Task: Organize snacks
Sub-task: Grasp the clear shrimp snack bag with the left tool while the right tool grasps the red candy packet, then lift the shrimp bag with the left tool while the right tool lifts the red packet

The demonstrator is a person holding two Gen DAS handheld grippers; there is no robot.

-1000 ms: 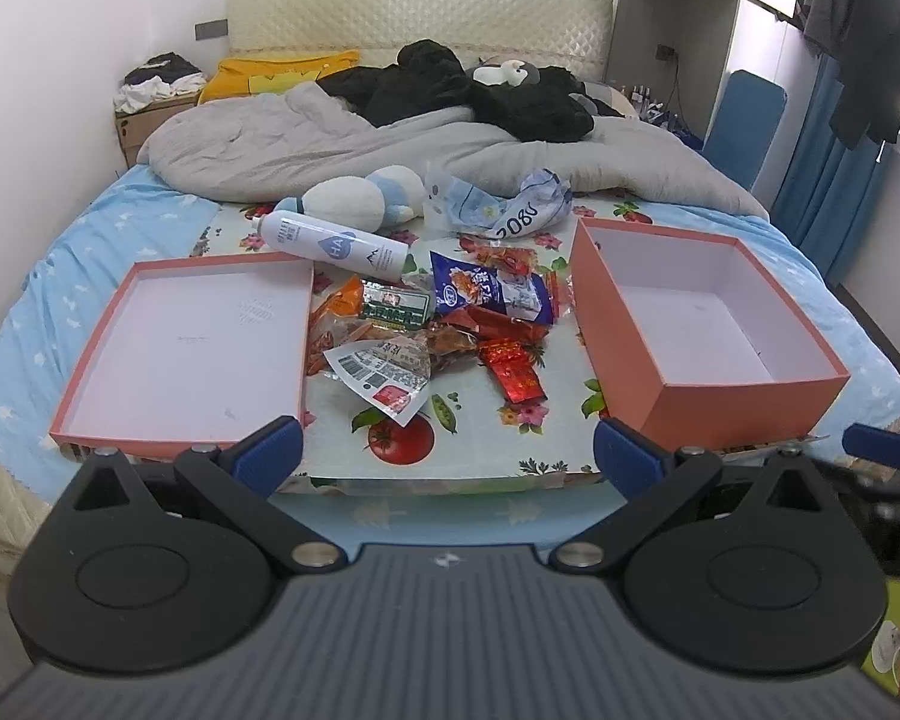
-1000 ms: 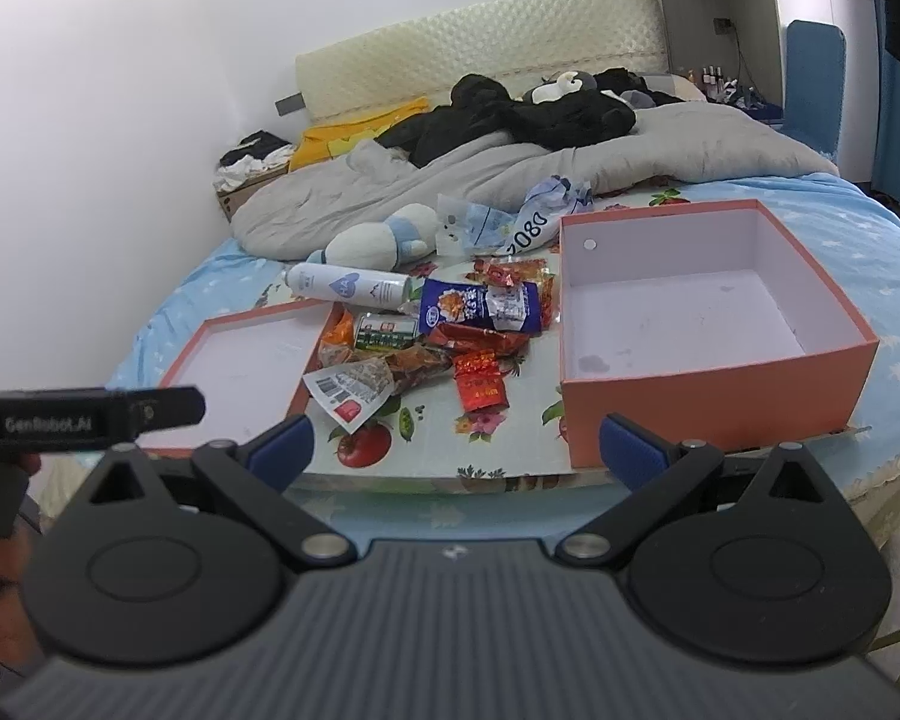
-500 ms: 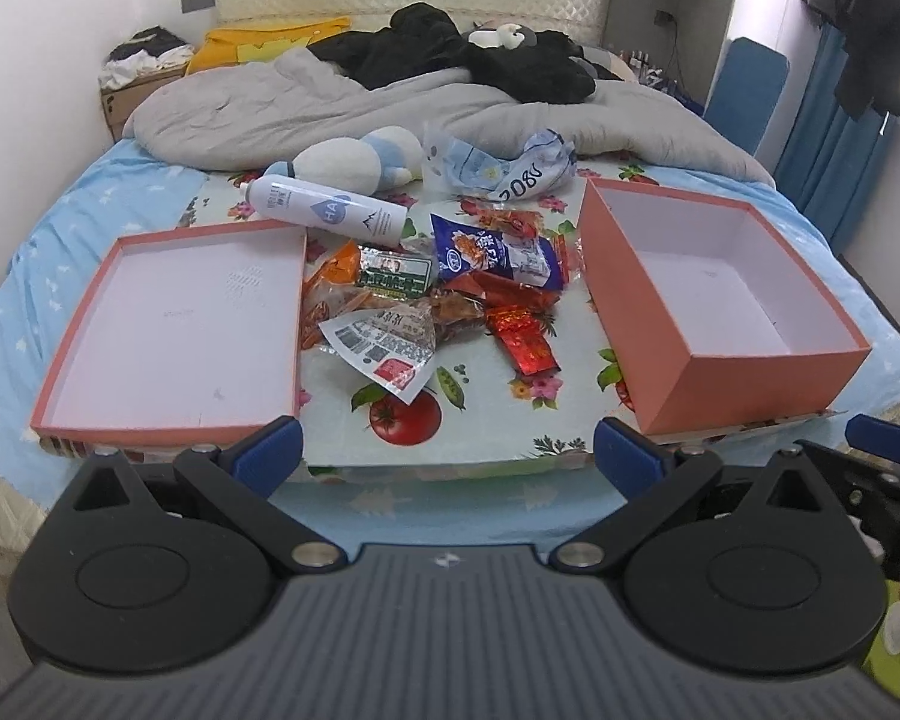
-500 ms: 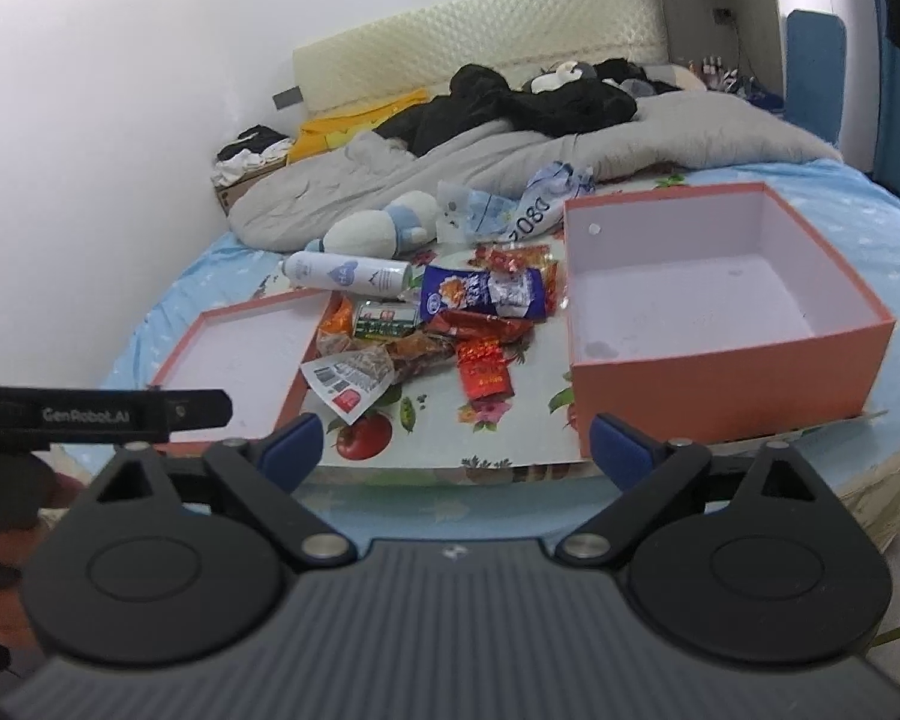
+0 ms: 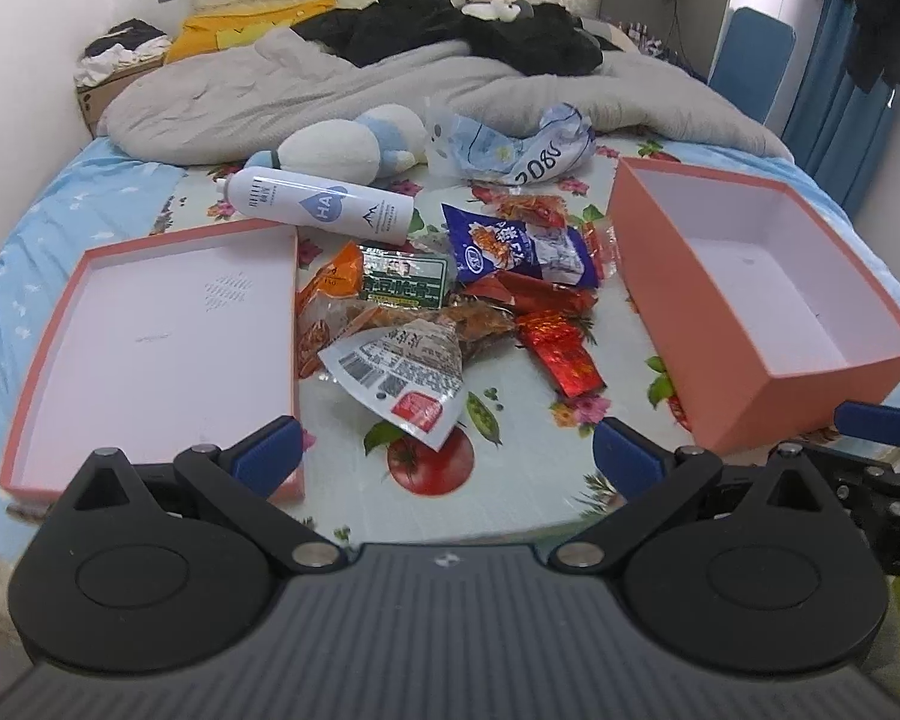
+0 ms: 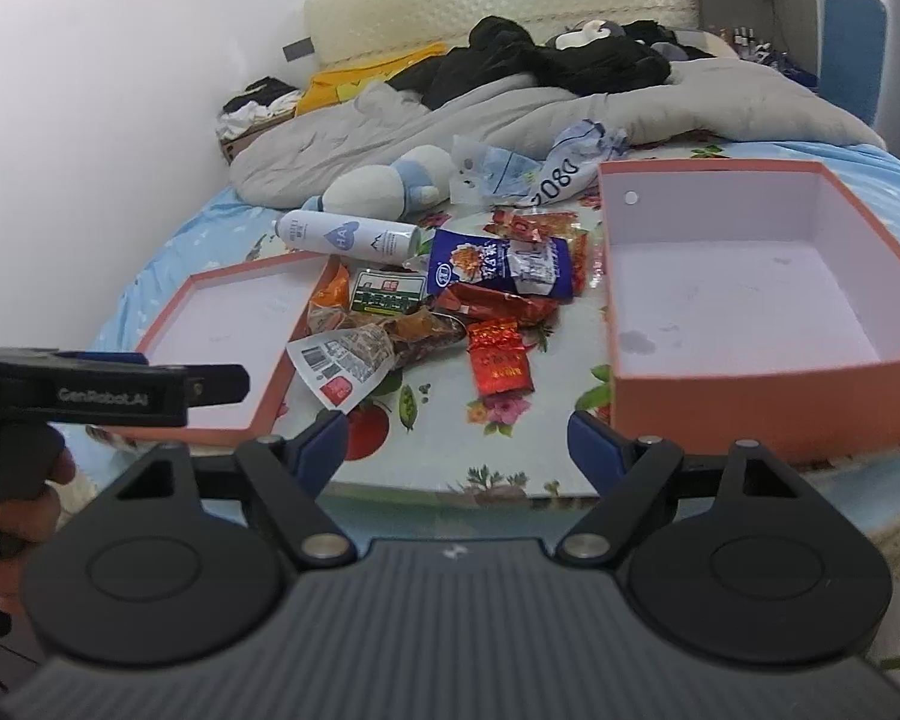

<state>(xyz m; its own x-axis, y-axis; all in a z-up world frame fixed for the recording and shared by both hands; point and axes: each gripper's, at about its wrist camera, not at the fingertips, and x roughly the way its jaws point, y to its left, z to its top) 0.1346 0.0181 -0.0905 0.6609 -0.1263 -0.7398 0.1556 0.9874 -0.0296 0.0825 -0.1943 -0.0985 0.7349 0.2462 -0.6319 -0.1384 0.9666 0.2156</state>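
Snack packets (image 5: 450,306) lie heaped on the flowered mat between the shallow lid (image 5: 150,348) and the deep box (image 6: 750,306), likely set either side for easy sorting. Left tool (image 5: 447,447) gapes wide, empty; right tool (image 6: 456,441), jaws just narrowing, holds nothing. Bare mat ahead leaves approach room; the 2 box walls hem the pile.

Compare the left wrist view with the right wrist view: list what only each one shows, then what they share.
Only the left wrist view: the dark clothes hanging at the upper right, and one blue finger of the right tool poking in at the right edge.

Only the right wrist view: a hand gripping the left tool's handle, and the round hole in the box wall.

Both: the snack pile, empty orange box, its shallow lid, white bottle, plush toy and grey duvet. Both tools are open and hold nothing.
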